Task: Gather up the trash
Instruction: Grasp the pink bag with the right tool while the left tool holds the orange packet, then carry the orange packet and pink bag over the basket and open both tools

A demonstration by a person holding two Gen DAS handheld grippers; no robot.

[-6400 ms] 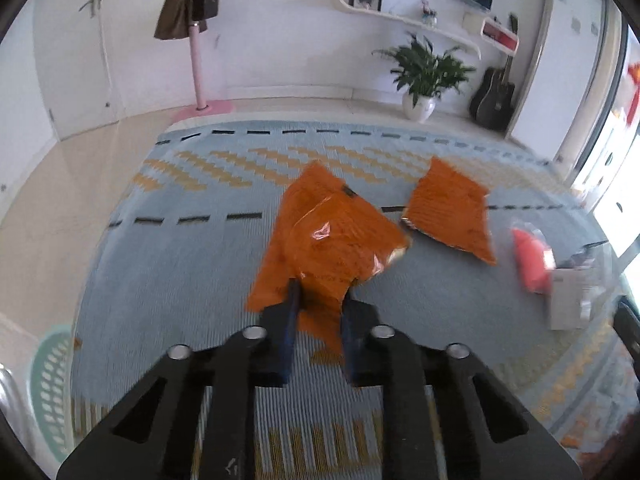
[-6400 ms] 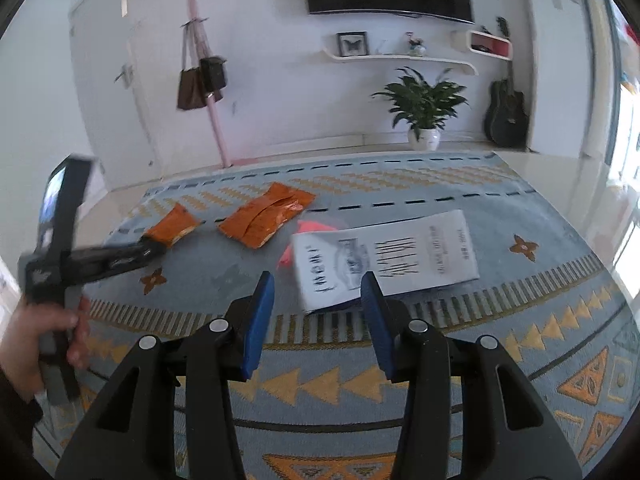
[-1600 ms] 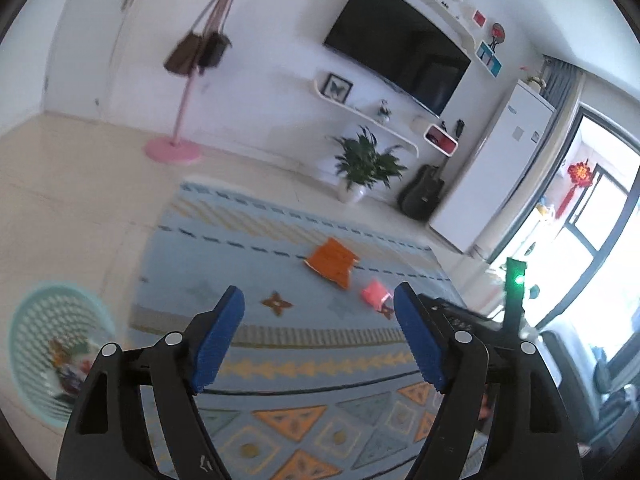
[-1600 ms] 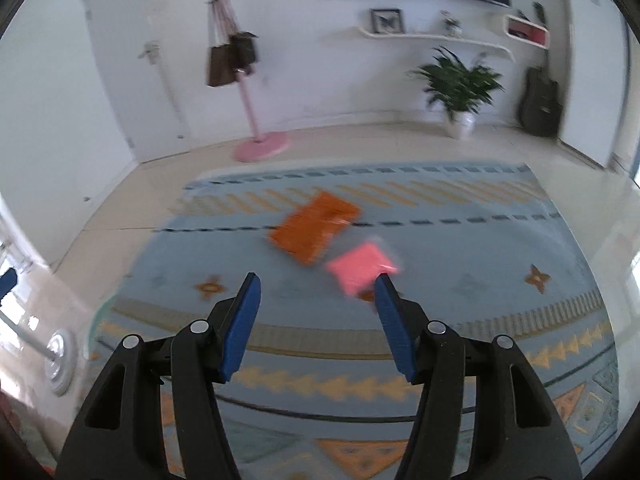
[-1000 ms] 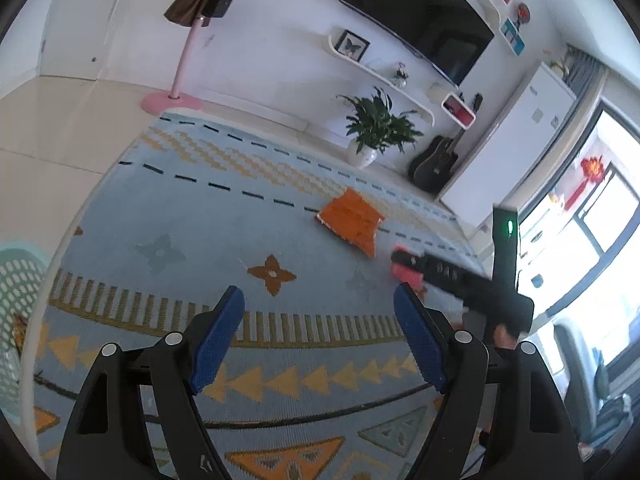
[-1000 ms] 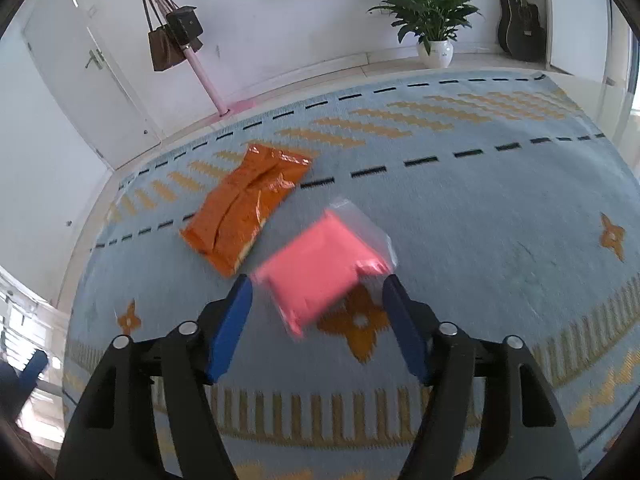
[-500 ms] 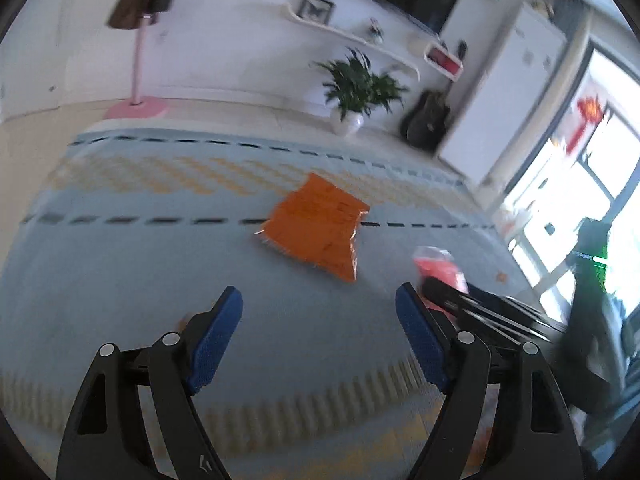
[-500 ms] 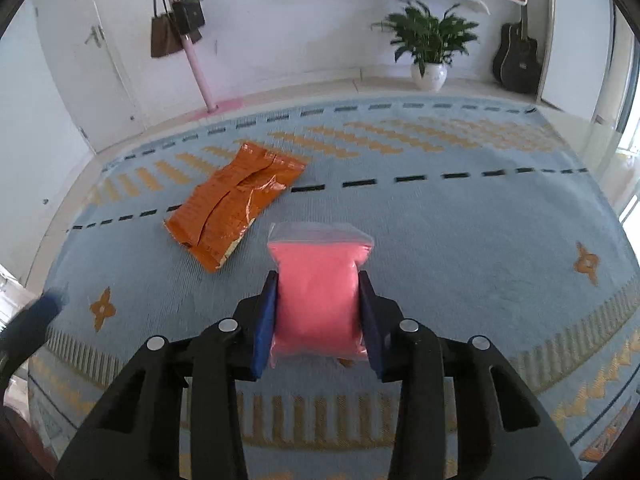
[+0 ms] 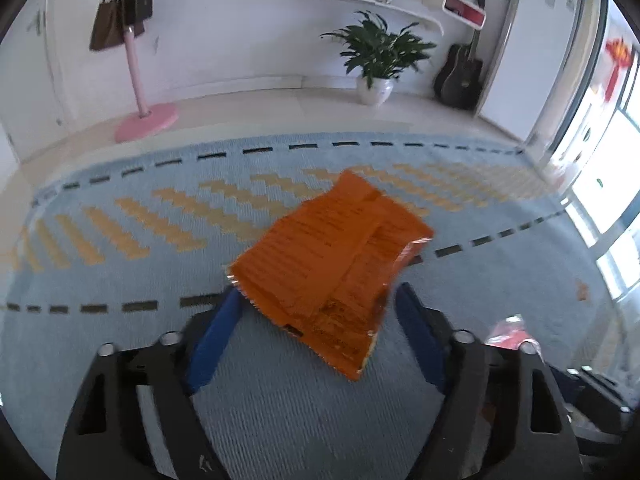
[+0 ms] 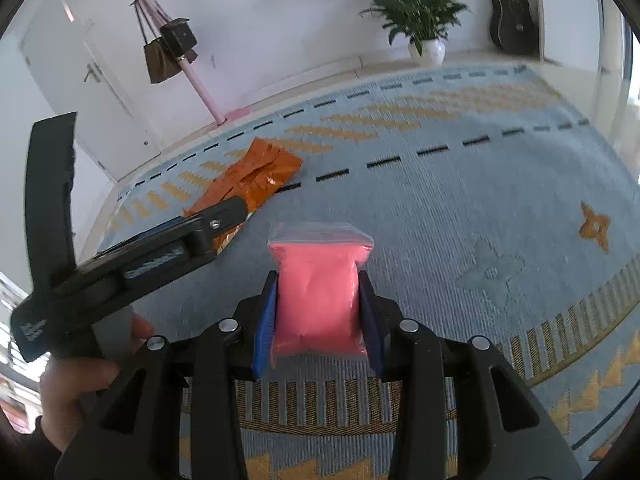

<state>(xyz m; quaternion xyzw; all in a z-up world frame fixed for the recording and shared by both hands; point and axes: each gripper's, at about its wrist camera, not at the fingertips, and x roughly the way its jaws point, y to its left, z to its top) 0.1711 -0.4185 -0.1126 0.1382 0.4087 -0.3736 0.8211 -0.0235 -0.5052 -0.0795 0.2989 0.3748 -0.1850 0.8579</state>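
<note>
My right tongs (image 10: 318,308) pinch the pink bag (image 10: 318,292) on both sides, above the rug (image 10: 460,216). My left tongs (image 9: 318,336) gape wide around the near end of the orange wrapper (image 9: 332,268), which lies flat on that rug.

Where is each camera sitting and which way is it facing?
Left wrist: on the left hand-held gripper, looking down at the orange wrapper between its open fingers; its black fingers show.
Right wrist: on the right hand-held gripper, shut on the pink bag; the left hand shows.
Shared: orange wrapper, rug, plant.
</note>
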